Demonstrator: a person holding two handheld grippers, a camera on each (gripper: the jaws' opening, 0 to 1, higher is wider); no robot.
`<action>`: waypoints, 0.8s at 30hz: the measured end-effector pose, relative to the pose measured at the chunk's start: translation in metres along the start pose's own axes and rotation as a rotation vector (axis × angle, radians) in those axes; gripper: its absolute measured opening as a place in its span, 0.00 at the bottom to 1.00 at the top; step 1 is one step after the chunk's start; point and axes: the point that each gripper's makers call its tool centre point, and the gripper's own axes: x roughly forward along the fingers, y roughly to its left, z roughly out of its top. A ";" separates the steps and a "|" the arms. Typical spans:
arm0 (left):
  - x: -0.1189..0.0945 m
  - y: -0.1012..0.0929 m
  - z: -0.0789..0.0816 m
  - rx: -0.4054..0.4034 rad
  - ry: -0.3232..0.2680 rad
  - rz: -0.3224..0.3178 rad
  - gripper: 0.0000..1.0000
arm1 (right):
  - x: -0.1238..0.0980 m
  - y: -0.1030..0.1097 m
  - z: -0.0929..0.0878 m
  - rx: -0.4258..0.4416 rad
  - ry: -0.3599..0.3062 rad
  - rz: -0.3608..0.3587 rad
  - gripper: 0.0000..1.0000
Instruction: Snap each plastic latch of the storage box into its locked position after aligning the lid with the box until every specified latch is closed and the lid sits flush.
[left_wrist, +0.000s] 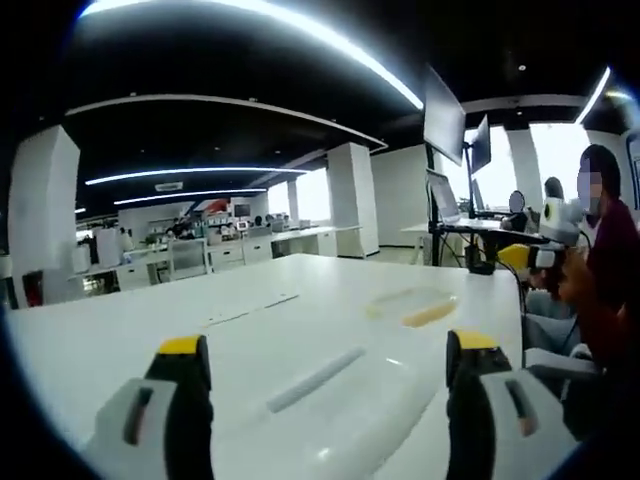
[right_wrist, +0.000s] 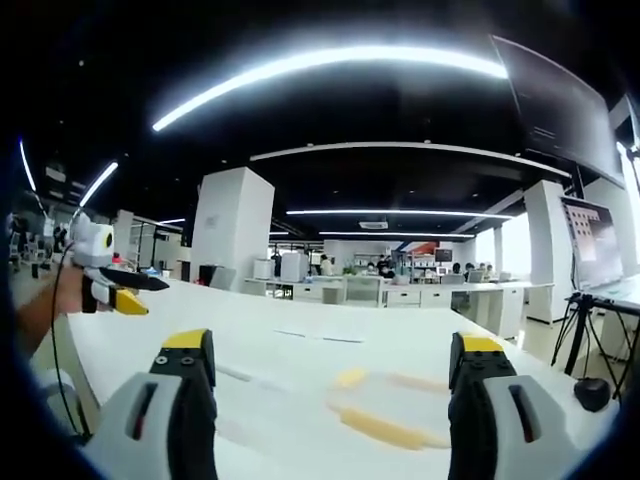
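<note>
Left gripper view looked across a broad white table (left_wrist: 120, 340) in an open office with white square pillars, long ceiling light strips and rows of white desks at the back. The left gripper (left_wrist: 330, 365) rose from the bottom with its two yellow-tipped jaws spread wide and nothing between them. Beneath and beyond them lay the storage box lid (left_wrist: 370, 370), white or clear and blurred, one long handle-like ridge running diagonally from near left to far right. Past it, one yellowish latch (left_wrist: 428, 314) showed at the far edge, lengthwise across the view. At the right a person (left_wrist: 605, 270) held the right gripper (left_wrist: 535, 255) above the table edge, well apart from the lid; from here I could not tell its jaw gap

Right gripper view showed the right gripper's jaws wide apart and empty, the left gripper at the far left, and the same lid with two yellowish latches lying between them
</note>
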 end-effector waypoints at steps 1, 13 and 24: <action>0.002 0.000 0.001 0.001 0.000 -0.002 0.99 | 0.000 0.000 0.000 0.000 0.000 0.000 0.98; 0.032 -0.009 0.011 0.012 0.034 -0.049 0.99 | 0.004 0.002 -0.005 -0.002 0.017 0.006 0.98; 0.062 -0.010 0.015 -0.028 0.076 -0.107 0.97 | 0.004 -0.002 -0.008 0.003 0.027 0.000 0.98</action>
